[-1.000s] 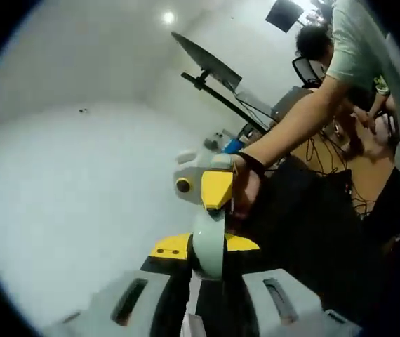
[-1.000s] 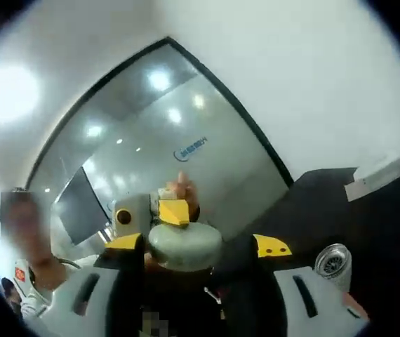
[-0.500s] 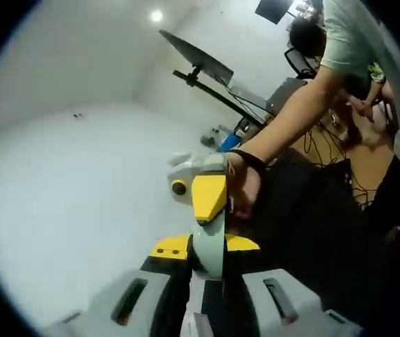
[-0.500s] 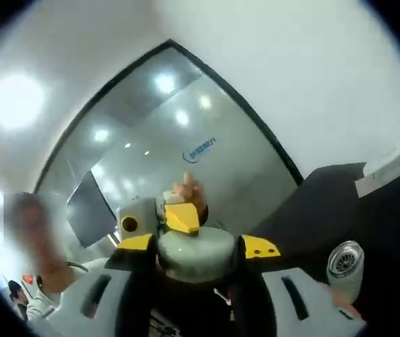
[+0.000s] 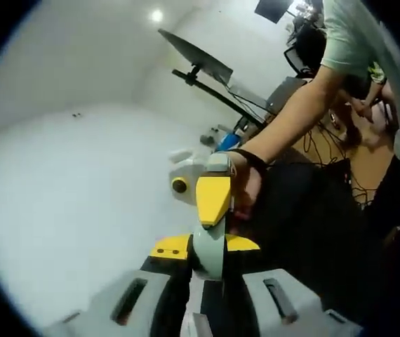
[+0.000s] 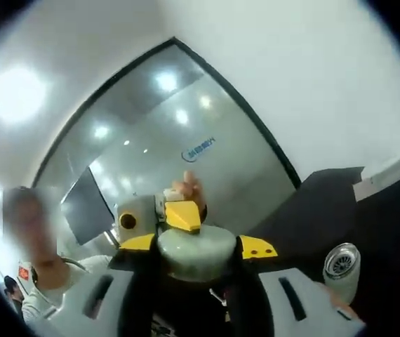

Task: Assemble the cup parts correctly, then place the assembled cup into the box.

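**Green cup part gripped by both tongs, mid-assembly**

Pale green, smooth and plastic-looking: that's the cup part [image 5: 210, 247], held up in the air, well off the counter.

Left gripper view: left tongs [image 5: 209, 261] are closed narrow on the part, seen edge-on as a thin rounded disc standing between the yellow-tipped jaws. Right tongs [image 5: 212, 200] come in from beyond, a yellow jaw tip touching the part's far edge, w/ a hand [image 5: 245, 193] behind it. Dark counter [image 5: 305, 225] lies off to the right, white wall to the left. Another person sits further back.

Right gripper view: right tongs [image 6: 194, 247] are clamped on the same part [image 6: 194, 247], here a wide domed shape, looks like a lid or cap, spanning the jaws. Left tongs [image 6: 180, 216] meet it from the far side, yellow tip on its top edge, w/ fingers [image 6: 191, 188] above. On the dark counter [image 6: 312, 210] at lower right stands a 2nd piece [image 6: 342, 269]: pale green body w/ a ribbed metal top, upright, well apart from the tongs. White box [image 6: 381, 178] sits further back on the counter.

Progress, my read: early to mid. One part is in hand, prob. being turned or passed between tongs; can't tell if it's already joined to anything. The piece on the counter isn't fitted yet, and nothing is in the box. Left to do: join parts, then box the cup.
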Demonstrator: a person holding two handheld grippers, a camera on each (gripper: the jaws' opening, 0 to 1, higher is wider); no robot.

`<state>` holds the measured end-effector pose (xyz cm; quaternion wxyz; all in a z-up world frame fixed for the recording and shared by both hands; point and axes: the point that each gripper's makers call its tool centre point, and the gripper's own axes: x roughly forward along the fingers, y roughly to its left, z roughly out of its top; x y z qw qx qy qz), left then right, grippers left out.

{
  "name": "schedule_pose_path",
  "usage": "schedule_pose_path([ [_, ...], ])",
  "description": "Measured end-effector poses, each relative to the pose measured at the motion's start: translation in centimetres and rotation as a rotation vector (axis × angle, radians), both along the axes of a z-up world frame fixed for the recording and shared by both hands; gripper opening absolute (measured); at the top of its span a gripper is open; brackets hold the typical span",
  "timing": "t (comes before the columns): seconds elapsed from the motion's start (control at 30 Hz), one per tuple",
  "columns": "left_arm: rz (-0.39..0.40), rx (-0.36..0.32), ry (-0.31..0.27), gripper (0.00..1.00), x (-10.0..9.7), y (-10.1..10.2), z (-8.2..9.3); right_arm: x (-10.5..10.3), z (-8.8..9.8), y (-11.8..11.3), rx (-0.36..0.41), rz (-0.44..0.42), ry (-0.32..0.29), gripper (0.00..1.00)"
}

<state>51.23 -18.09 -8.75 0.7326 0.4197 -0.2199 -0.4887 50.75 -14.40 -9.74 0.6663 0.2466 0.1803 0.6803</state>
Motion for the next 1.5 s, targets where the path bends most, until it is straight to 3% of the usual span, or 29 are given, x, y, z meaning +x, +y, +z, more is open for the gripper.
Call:
schedule_pose_path([
  [0.1,-0.001,-0.075,0.086,0.18,0.2,0.0,0.0,0.3,-0.1,-0.1,0.004,-0.014,0.016,0.41],
  [0.17,-0.04,-0.092,0.172,0.37,0.1,0.1,-0.3,0.6,0.3,-0.4,0.023,-0.024,0.018,0.41],
  [0.2,-0.058,-0.098,0.215,0.41,0.0,0.4,-0.6,0.8,0.5,-0.6,0.033,-0.039,0.012,0.41],
  [0.3,-0.022,-0.119,0.235,0.46,1.2,1.3,-0.7,1.7,0.9,-1.2,0.049,-0.083,-0.004,0.41],
  [0.43,-0.018,-0.18,0.37,0.55,2.1,2.7,-1.3,2.8,0.8,-2.0,0.06,-0.154,-0.082,0.41],
  [0.6,0.017,-0.325,0.556,0.61,4.6,5.5,-2.0,4.4,0.2,-2.6,0.048,-0.266,-0.255,0.41],
  [0.73,0.02,-0.396,0.671,0.67,5.8,7.0,-3.4,5.3,-0.4,-2.8,0.039,-0.321,-0.356,0.41],
  [0.83,0.008,-0.471,0.783,0.7,6.7,7.7,-4.8,6.5,-1.6,-2.8,0.002,-0.378,-0.446,0.41],
  [0.97,0.028,-0.509,0.915,0.72,8.2,7.9,-8.6,7.7,-3.2,-2.5,-0.015,-0.407,-0.467,0.41],
  [1.13,0.052,-0.522,1.002,0.81,9.7,6.7,-13.3,9.1,-4.9,-2.3,-0.029,-0.443,-0.497,0.41],
  [1.27,0.077,-0.52,1.025,0.9,10.7,5.6,-16.8,9.8,-6.1,-2.2,-0.057,-0.467,-0.525,0.41],
  [1.37,0.101,-0.468,1.025,0.9,11.2,4.9,-19.5,10.5,-6.9,-2.4,-0.081,-0.48,-0.542,0.41],
  [1.5,0.094,-0.453,1.014,0.83,11.6,4.0,-21.0,11.1,-7.5,-2.5,-0.095,-0.489,-0.557,0.41],
])
